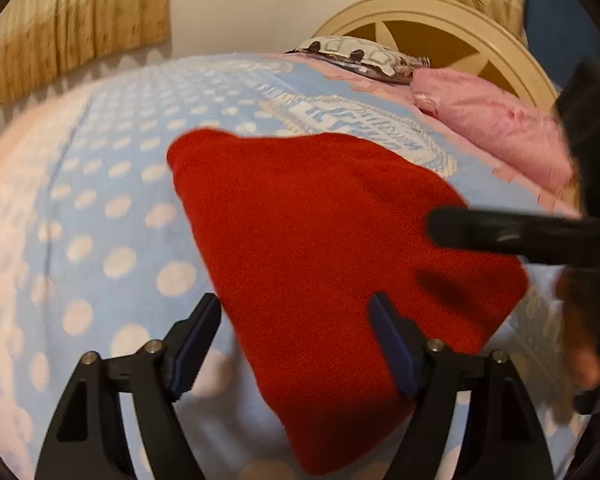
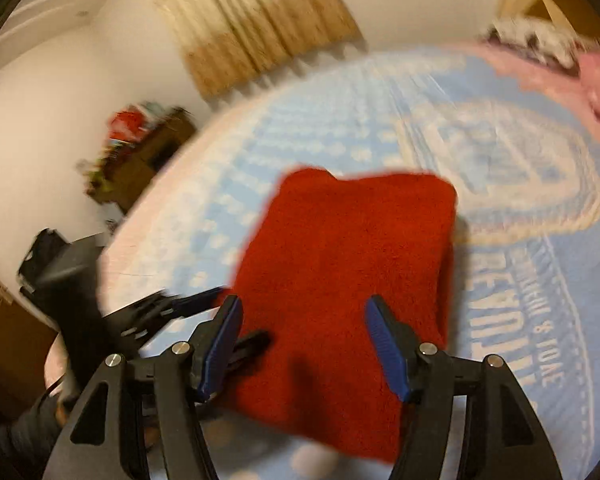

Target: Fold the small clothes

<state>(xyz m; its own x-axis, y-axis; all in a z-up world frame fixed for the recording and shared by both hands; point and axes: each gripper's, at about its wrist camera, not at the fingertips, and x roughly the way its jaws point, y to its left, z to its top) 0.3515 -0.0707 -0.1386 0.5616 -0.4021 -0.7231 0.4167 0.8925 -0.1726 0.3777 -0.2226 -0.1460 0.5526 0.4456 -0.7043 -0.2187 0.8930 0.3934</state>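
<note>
Both left tongs (image 1: 296, 312) and right tongs (image 2: 304, 316) gape apart, empty, over red cloth (image 1: 320, 248) on bed (image 1: 100, 200).

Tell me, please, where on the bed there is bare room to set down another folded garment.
Bare polka-dot bedspread lies left of the folded red cloth, towards the curtain. The headboard end is crowded: pink pillow, patterned bundle. The near edge holds both open grippers, left and right.
</note>
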